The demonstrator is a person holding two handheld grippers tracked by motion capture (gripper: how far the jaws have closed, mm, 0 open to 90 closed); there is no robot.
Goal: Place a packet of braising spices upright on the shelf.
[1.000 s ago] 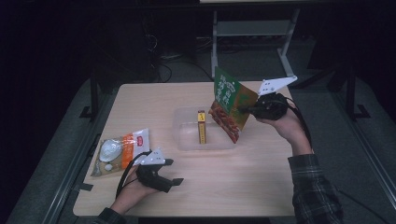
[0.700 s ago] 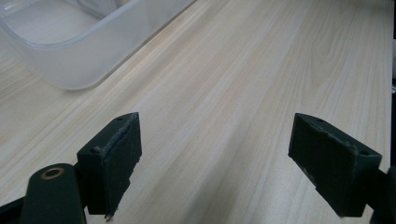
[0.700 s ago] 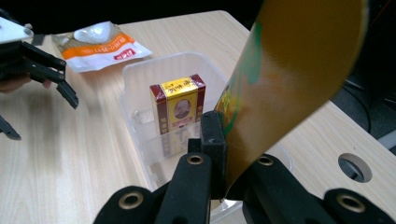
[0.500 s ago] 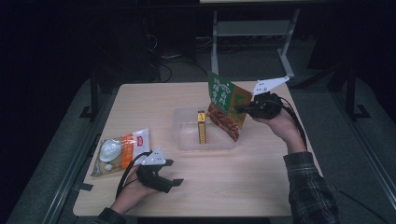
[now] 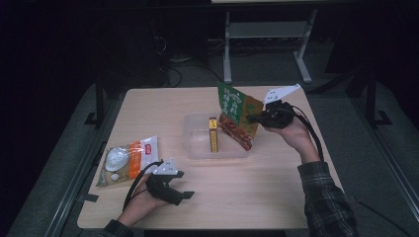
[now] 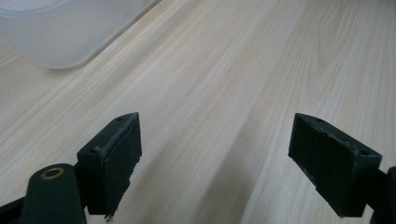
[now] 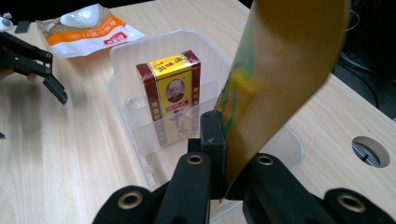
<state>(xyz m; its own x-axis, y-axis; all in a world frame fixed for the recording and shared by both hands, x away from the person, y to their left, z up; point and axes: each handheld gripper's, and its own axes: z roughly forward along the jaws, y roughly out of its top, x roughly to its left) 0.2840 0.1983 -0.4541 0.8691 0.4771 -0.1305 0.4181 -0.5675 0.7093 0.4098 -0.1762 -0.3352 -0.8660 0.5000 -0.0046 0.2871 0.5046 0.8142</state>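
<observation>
A green and brown snack pouch (image 5: 237, 116) hangs tilted over the right end of a clear plastic bin (image 5: 197, 150), with my right gripper (image 5: 253, 118) shut on its edge. In the right gripper view the pouch (image 7: 285, 70) rises from between the closed jaws of the right gripper (image 7: 225, 156). Upright inside the bin (image 7: 122, 56) stands a yellow and red box (image 7: 170, 93), also seen from above (image 5: 213, 136). My left gripper (image 5: 184, 195) rests low on the table's front left, open with nothing between its fingers (image 6: 112, 158).
An orange and white food packet (image 5: 127, 160) lies flat at the table's left edge, just behind the left hand. A rounded corner of the bin (image 6: 60, 32) sits beyond the left jaws. A cable hole (image 7: 371, 151) pierces the table near the right edge.
My right gripper has carried the pouch a little leftward and lower, over the bin's right end. The left gripper has stayed where it was.
</observation>
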